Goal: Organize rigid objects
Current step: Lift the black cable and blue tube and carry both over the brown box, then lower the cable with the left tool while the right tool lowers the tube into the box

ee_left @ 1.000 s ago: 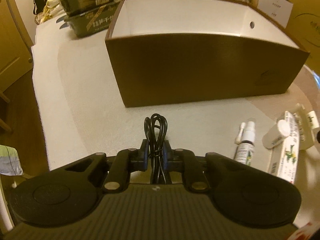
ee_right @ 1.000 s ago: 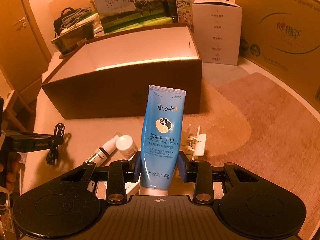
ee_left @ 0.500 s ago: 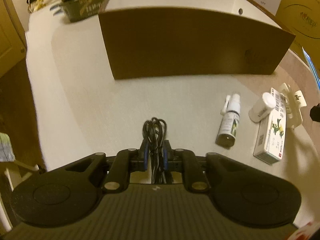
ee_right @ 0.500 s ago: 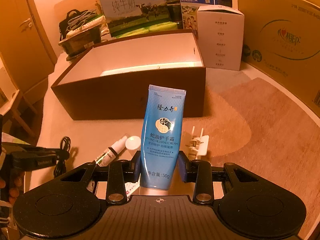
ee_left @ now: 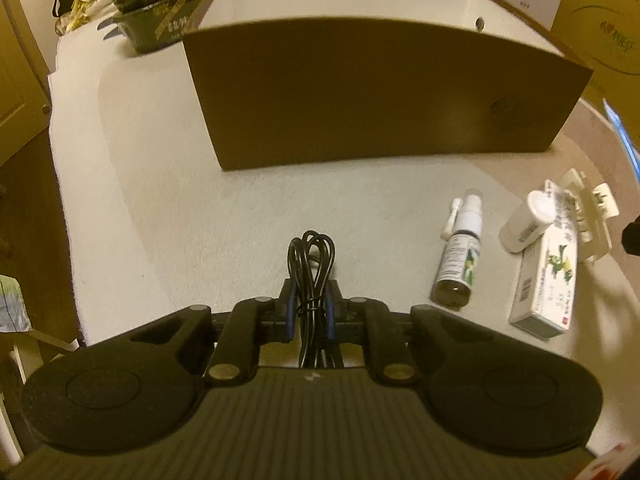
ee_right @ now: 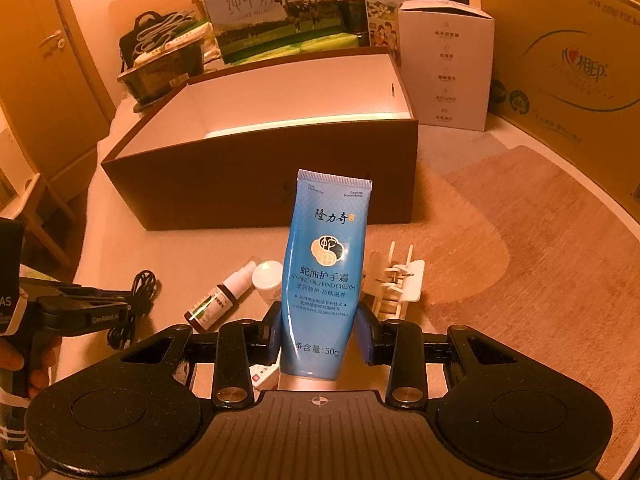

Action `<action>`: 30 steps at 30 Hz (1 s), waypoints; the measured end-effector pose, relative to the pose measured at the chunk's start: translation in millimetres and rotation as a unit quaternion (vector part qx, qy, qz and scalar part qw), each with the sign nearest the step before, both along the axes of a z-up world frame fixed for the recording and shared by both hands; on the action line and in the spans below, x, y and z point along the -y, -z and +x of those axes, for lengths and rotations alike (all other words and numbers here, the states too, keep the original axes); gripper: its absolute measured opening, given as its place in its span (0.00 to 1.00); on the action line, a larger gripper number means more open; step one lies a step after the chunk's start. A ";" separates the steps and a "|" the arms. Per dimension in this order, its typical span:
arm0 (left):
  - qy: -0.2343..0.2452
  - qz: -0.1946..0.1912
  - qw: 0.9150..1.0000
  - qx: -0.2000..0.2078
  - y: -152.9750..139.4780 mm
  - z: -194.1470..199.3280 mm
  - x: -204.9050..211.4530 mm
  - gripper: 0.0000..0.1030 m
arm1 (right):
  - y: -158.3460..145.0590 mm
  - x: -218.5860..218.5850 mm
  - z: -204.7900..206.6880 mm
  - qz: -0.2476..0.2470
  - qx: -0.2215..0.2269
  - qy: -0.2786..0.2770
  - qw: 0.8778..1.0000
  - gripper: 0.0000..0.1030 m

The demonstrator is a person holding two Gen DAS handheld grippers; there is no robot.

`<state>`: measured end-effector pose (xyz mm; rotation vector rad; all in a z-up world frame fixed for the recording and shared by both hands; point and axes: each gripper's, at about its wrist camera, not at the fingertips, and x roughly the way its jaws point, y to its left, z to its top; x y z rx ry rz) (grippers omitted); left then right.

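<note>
Compared with half a second ago, the brown box sits lower and nearer in the left wrist view, and the bottles have slid toward the right edge; the right wrist view is unchanged.

Left tool: blue-padded fingers pressed together on a bundle of thin black cable, glossy, looped at the top and tied at its middle. The jaws eased and closed again within the last second, the cable between them throughout.

Right tool: fingers pinching a blue hand cream tube, smooth plastic, flat crimped end uppermost, pale cap at the bottom.

Left wrist view only: a long white carton printed with a green figure, lying flat at right, with a white round-capped bottle resting on its far end.

Right wrist view only: milk cartons and a tall white box behind the brown box, a large cardboard case at upper right, and the left tool at lower left with fingers of a hand around it.

Both views: spray bottle, dark glass with white nozzle, lying on its side; white plastic clip rack; box open-topped, rigid, brown outside, white inside, nothing visible in it. Surface: pale short-pile cloth with a tan curved patch.
</note>
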<state>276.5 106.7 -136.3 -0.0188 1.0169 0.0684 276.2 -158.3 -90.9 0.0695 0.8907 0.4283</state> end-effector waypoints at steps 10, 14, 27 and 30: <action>0.000 0.004 0.998 0.062 -43.3 -17.3 5.4 0.12 | -13.4 -1.1 -3.8 0.002 0.017 -0.006 1.000 0.36; 0.004 0.005 0.996 0.086 -64.6 -16.8 6.0 0.12 | -18.6 -2.0 -1.8 0.002 0.023 -0.011 1.000 0.36; 0.033 0.017 0.988 0.150 -129.5 23.0 9.8 0.12 | -53.5 -3.7 41.3 0.015 0.063 -0.031 0.997 0.36; 0.037 0.021 0.987 0.157 -138.9 40.5 9.6 0.12 | -62.2 -7.0 58.6 0.017 0.071 -0.035 0.997 0.36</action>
